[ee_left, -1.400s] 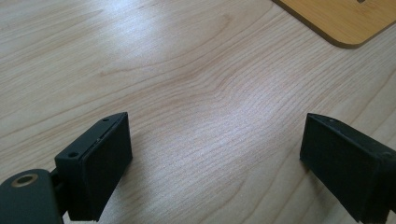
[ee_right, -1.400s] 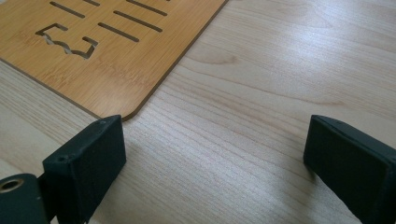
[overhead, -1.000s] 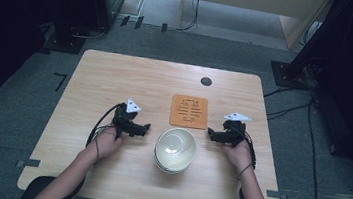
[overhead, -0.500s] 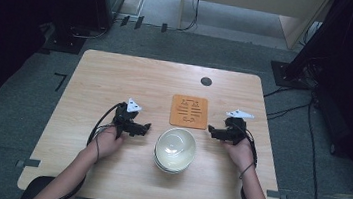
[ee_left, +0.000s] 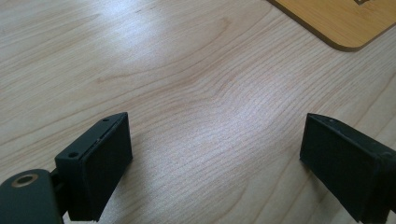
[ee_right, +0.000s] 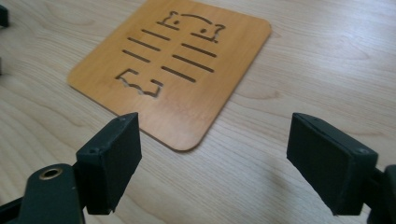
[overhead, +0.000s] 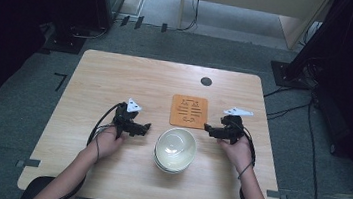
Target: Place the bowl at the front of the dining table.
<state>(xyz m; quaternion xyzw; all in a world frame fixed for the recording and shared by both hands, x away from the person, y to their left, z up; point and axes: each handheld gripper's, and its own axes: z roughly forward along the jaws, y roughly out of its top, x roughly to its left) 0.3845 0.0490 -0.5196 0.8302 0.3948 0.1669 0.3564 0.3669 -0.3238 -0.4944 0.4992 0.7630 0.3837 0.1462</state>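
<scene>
Between both tongs — stacked bowls [overhead: 175,149], nothing inside.

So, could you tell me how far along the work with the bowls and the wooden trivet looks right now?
Nothing looks done yet: the stacked bowls sit untouched on the table, near the wooden trivet, which is bare. In hand: the left gripper and right gripper flank the bowls, both open and holding nothing. Probably left: gripping a bowl and moving it, perhaps onto the trivet.
</scene>
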